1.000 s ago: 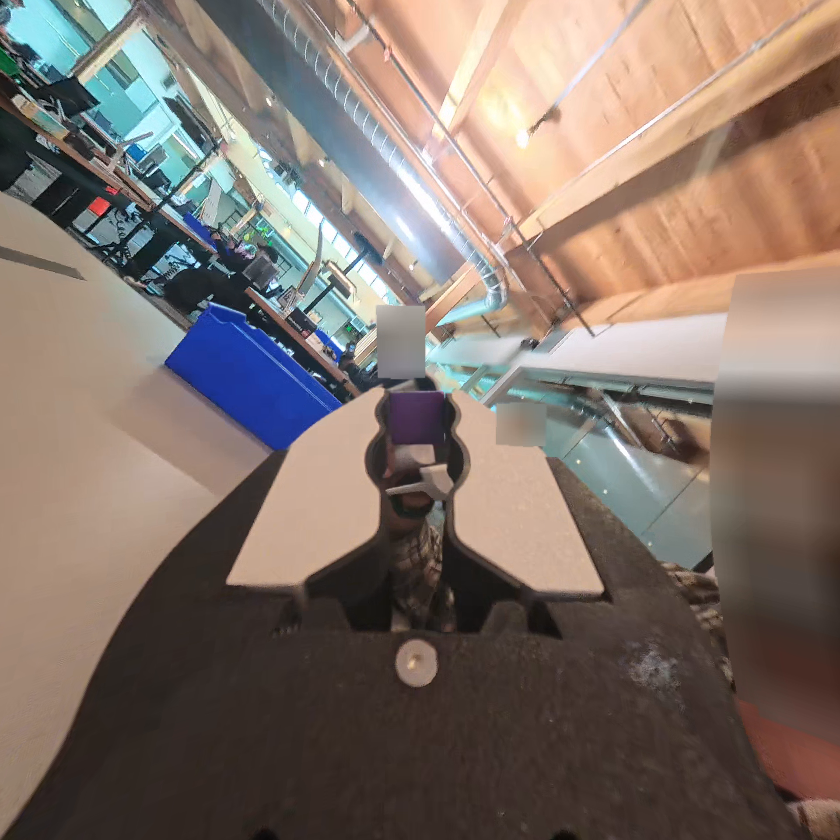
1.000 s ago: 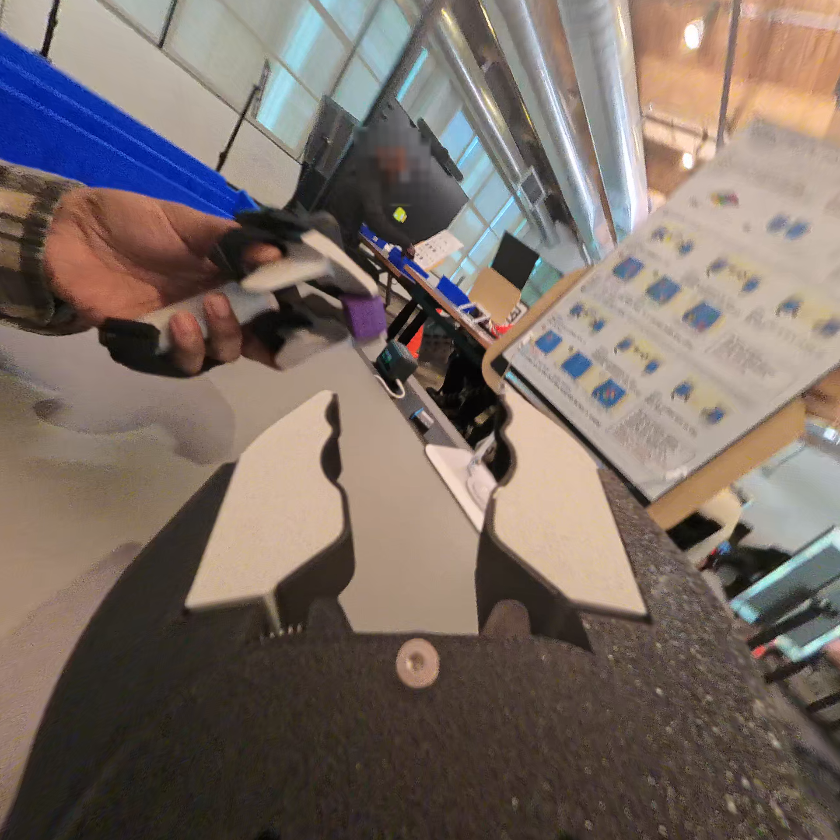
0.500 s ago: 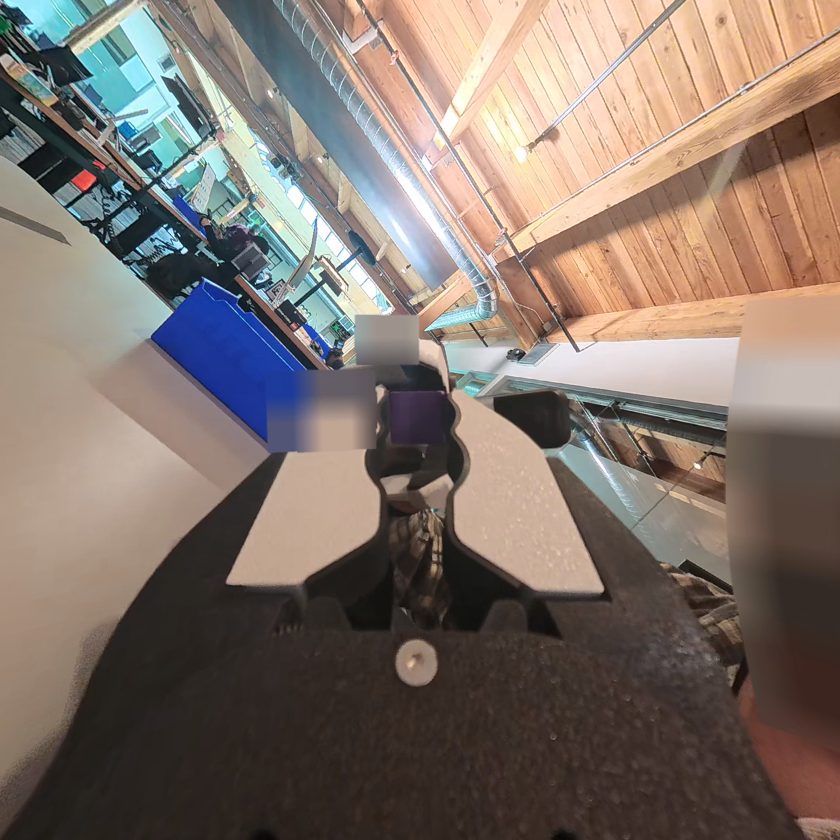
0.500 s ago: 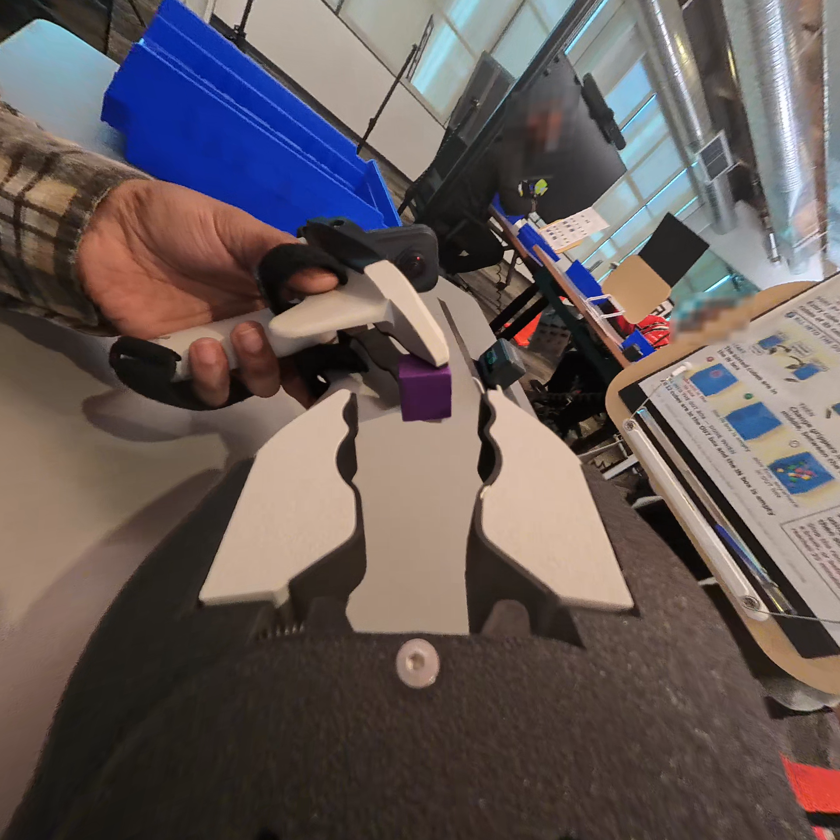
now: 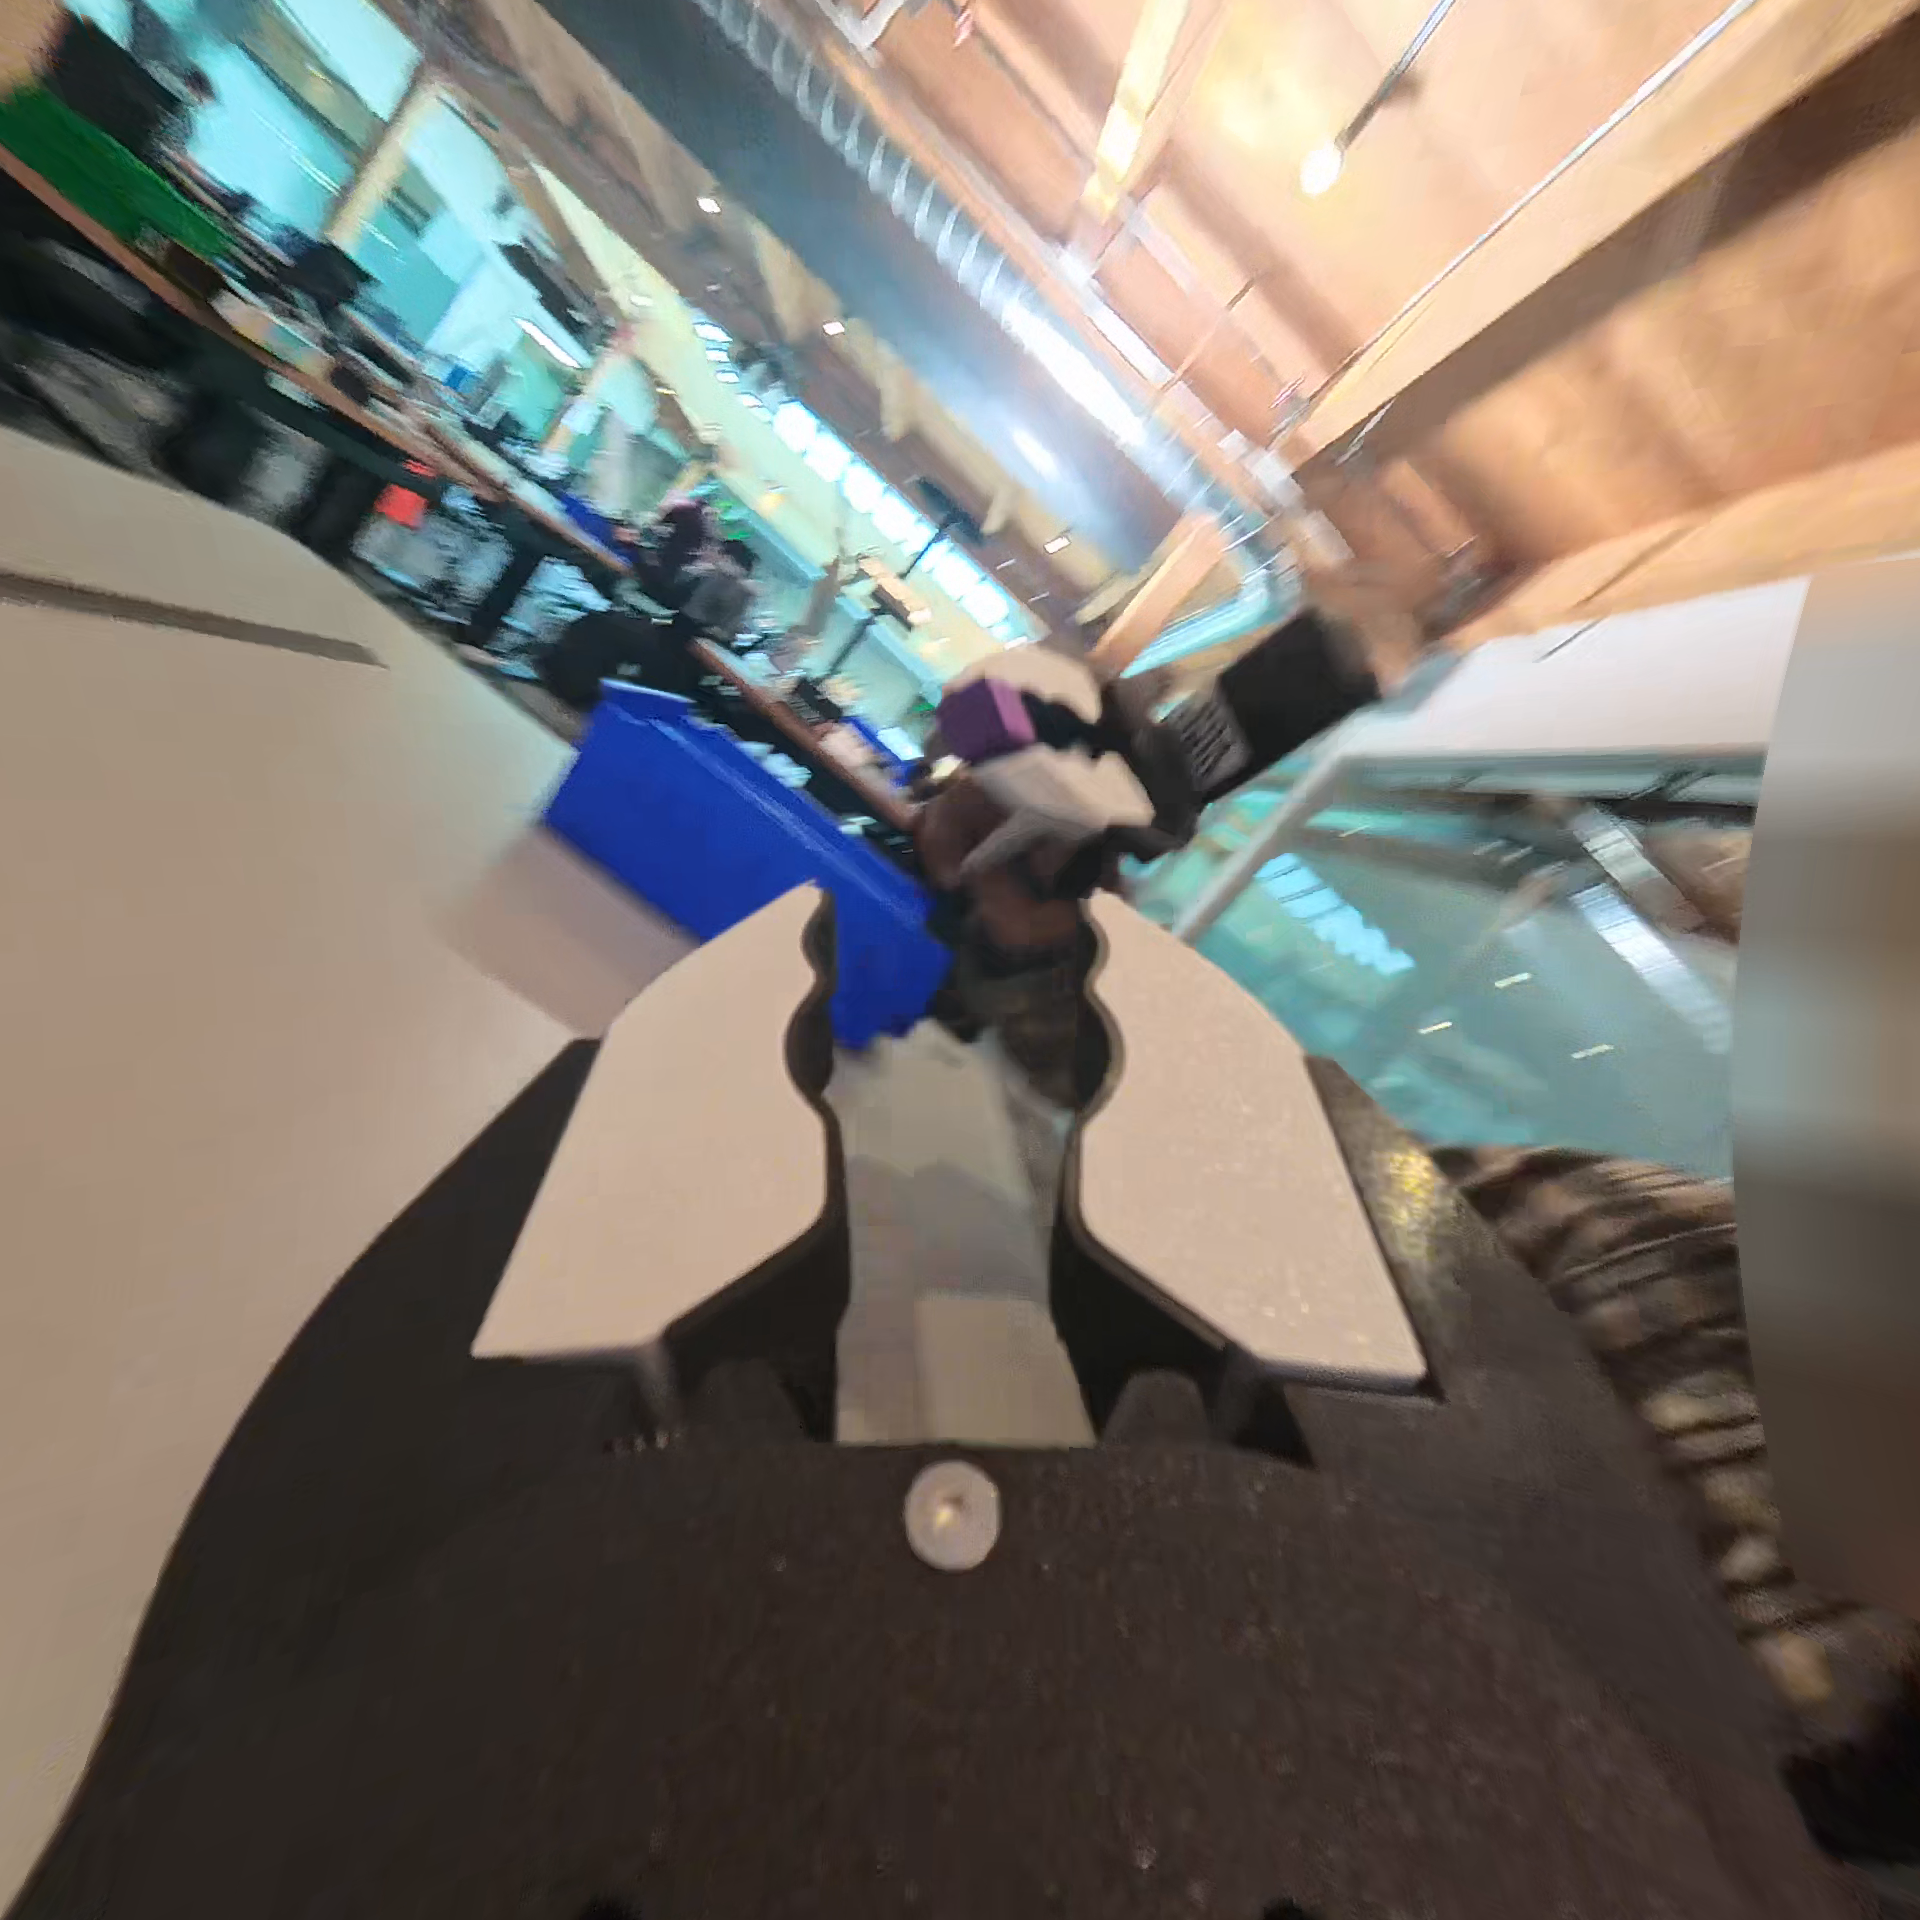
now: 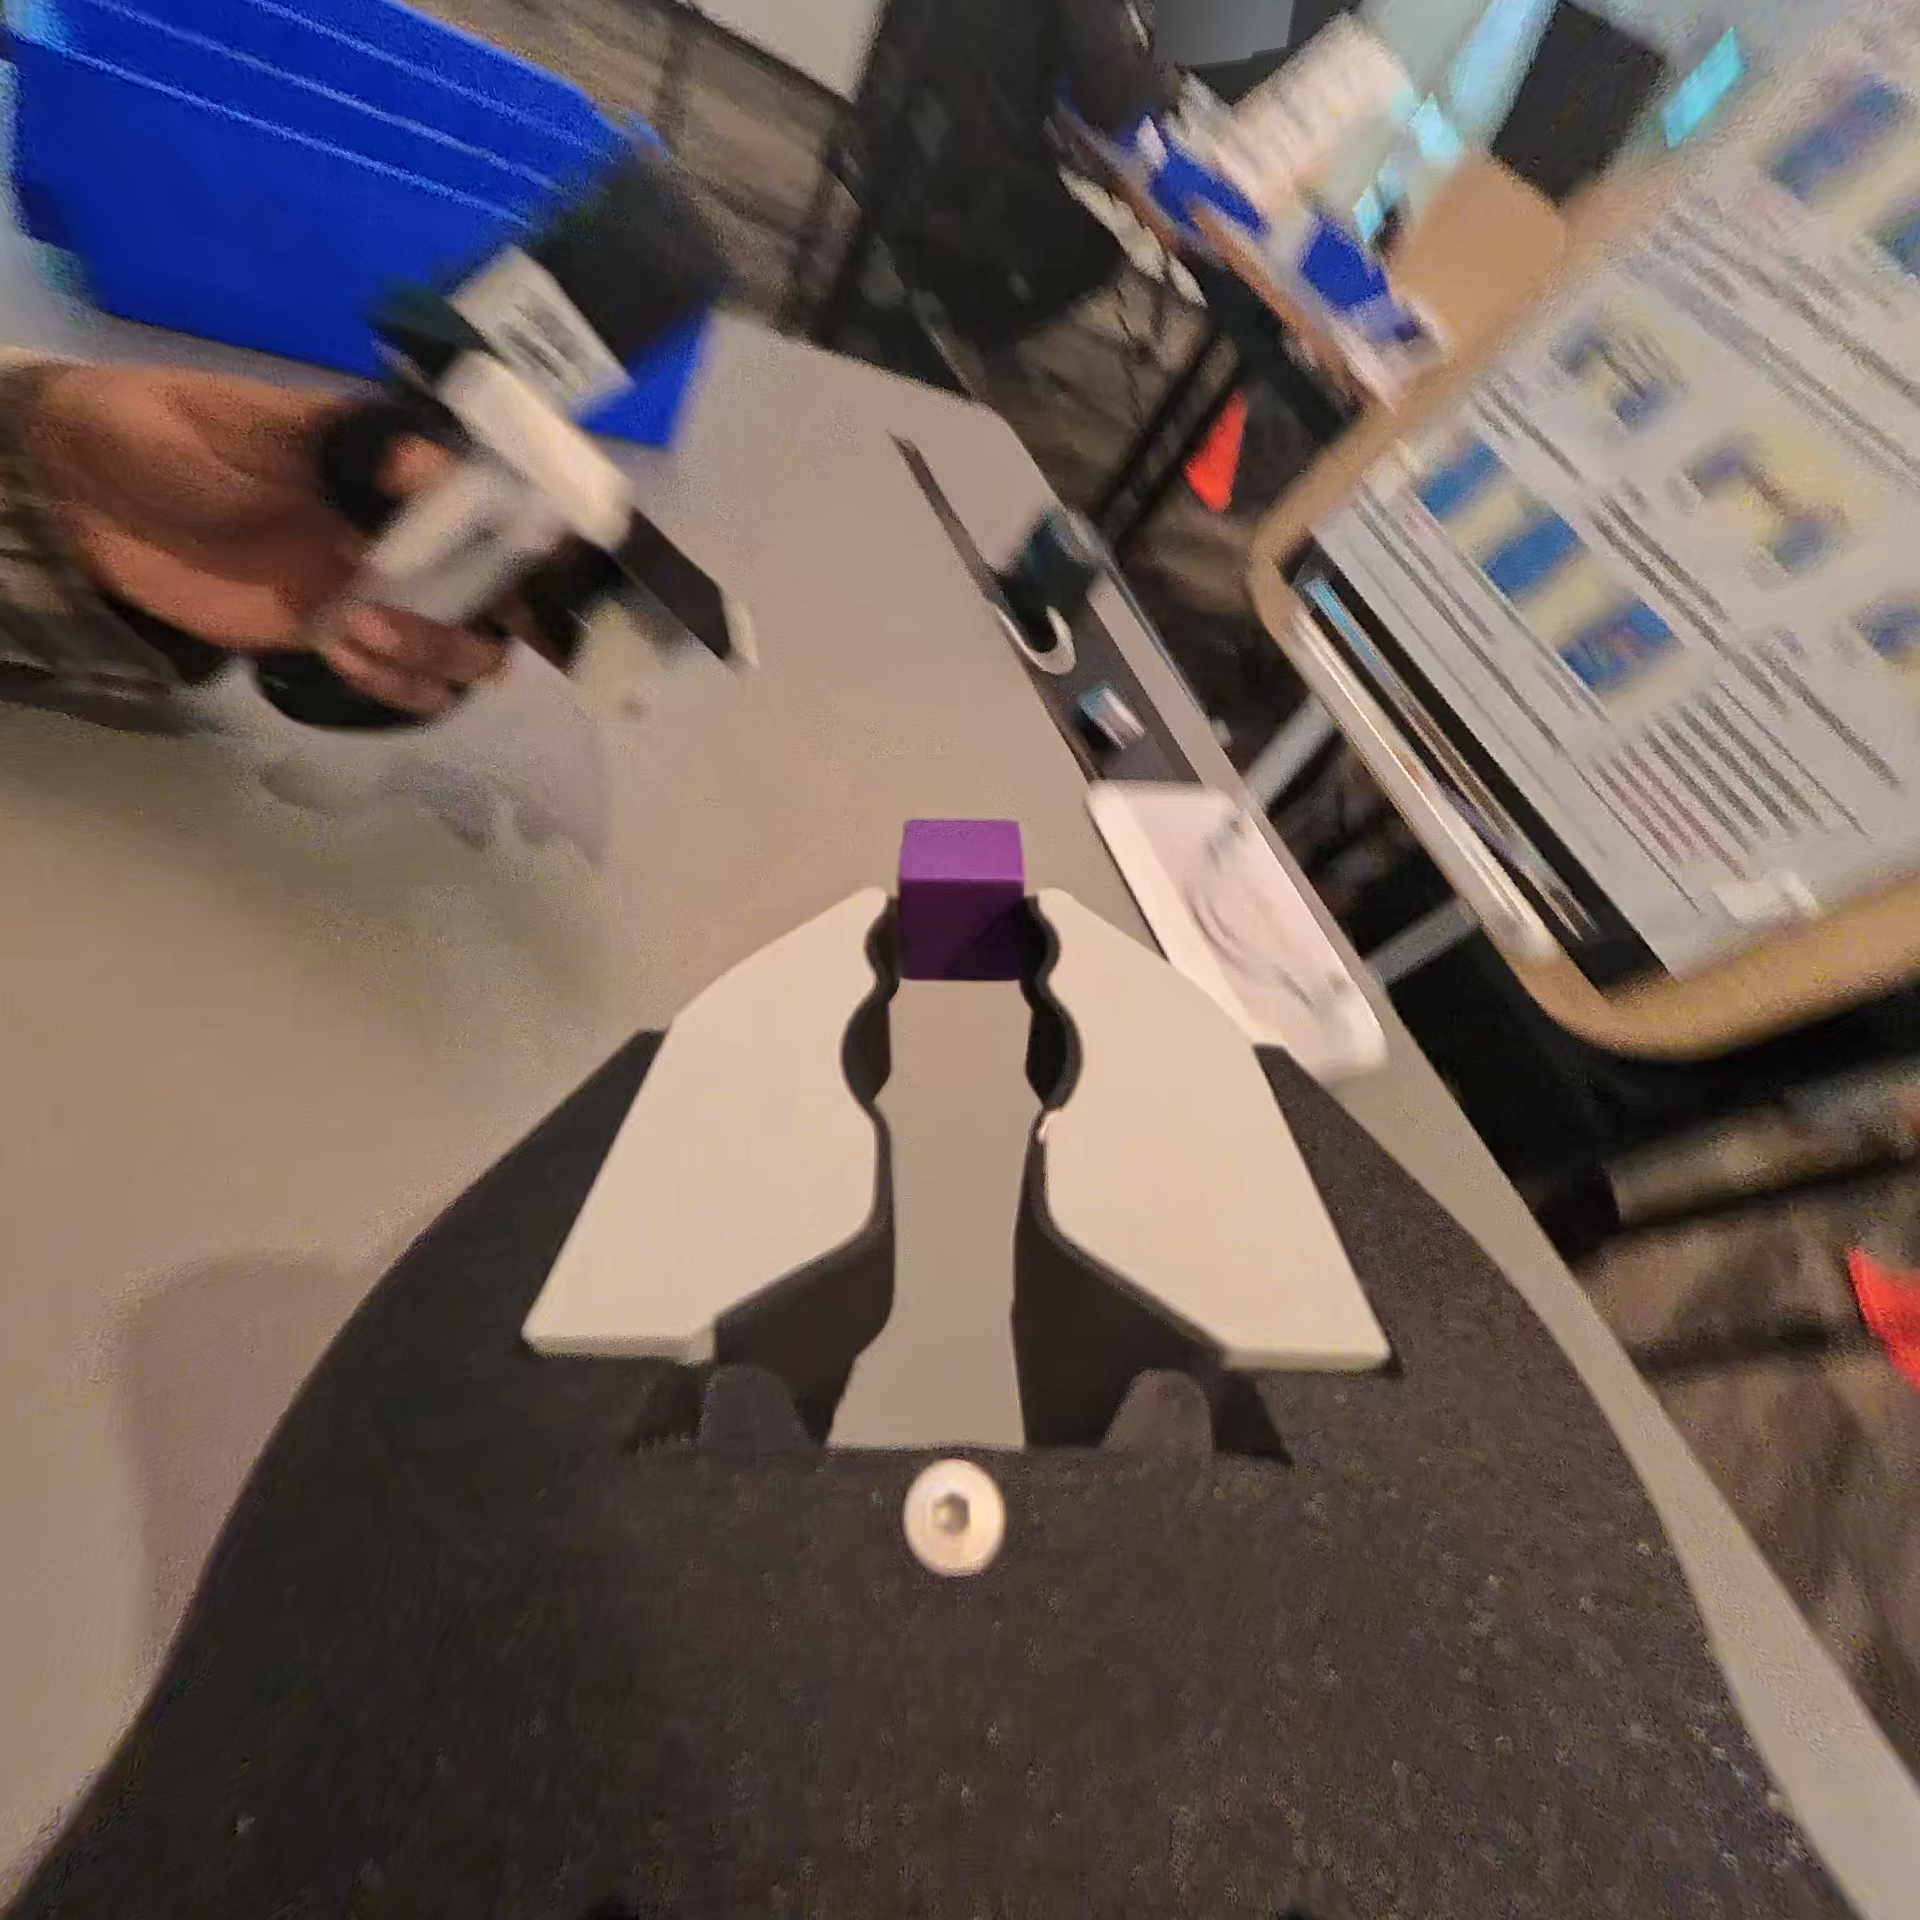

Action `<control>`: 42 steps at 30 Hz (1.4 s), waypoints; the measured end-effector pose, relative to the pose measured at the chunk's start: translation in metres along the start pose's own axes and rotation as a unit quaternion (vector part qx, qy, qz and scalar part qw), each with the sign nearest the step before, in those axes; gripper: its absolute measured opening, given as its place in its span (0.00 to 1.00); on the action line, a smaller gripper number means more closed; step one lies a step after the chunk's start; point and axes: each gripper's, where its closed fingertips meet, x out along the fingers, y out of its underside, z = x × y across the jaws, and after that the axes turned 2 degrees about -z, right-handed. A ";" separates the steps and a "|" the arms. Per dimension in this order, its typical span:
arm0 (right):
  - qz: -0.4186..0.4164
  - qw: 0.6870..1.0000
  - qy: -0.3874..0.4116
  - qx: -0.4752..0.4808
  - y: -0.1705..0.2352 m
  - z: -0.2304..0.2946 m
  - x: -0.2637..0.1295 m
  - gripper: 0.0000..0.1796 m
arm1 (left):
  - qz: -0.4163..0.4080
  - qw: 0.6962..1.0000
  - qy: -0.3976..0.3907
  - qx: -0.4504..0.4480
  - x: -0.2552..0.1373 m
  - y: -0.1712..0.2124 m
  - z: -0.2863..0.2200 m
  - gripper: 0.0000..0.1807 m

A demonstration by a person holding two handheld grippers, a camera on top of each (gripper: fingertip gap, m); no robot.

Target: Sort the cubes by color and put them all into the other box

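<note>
My right gripper (image 6: 958,906) is shut on a purple cube (image 6: 954,940), held at its fingertips above the grey table (image 6: 312,987). My left gripper (image 5: 961,925) is open and empty. In the left wrist view the right gripper (image 5: 1013,727) shows farther off with the purple cube (image 5: 982,717) between its fingers. In the right wrist view the left gripper (image 6: 717,623), held by a hand, is blurred at the upper left, apart from the cube. A blue box (image 6: 260,187) stands behind it, and also shows in the left wrist view (image 5: 727,831). Its inside is hidden.
A clipboard with a printed sheet (image 6: 1662,520) leans at the right beyond the table edge. A white flat object (image 6: 1236,914) lies near that edge, just right of my right gripper. Other desks and a person are in the background.
The purple cube has passed from my left gripper to my right one. The left gripper opened and pulled away to the left; the right gripper shut on the cube.
</note>
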 end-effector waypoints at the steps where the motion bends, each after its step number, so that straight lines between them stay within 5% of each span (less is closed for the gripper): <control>1: 0.033 0.999 0.024 0.025 0.011 -0.024 -0.020 0.12 | 0.008 0.999 -0.020 0.039 -0.001 -0.002 -0.001 0.25; 4: 0.139 0.976 0.109 0.130 0.055 -0.099 -0.090 0.12 | 0.030 0.989 -0.063 0.128 -0.002 -0.005 -0.005 0.24; 10: 0.288 0.870 0.212 0.339 0.155 -0.185 -0.198 0.12 | 0.070 0.962 -0.127 0.233 0.002 0.005 0.000 0.22; 15: 0.352 0.799 0.195 0.447 0.236 -0.178 -0.203 0.12 | 0.095 0.926 -0.176 0.319 0.001 0.009 0.007 0.22; 20: 0.356 0.768 0.177 0.502 0.294 -0.164 -0.180 0.12 | 0.099 0.911 -0.195 0.351 -0.002 0.009 0.012 0.21; 30: 0.317 0.781 0.140 0.520 0.325 -0.156 -0.134 0.13 | 0.118 0.902 -0.204 0.362 -0.001 0.017 0.021 0.20; 33: 0.313 0.785 0.138 0.517 0.318 -0.162 -0.136 0.22 | 0.116 0.900 -0.206 0.365 -0.003 0.016 0.021 0.20; 42: 0.235 0.870 0.161 0.403 0.190 -0.196 -0.203 0.32 | 0.123 0.886 -0.215 0.392 -0.005 0.015 0.027 0.21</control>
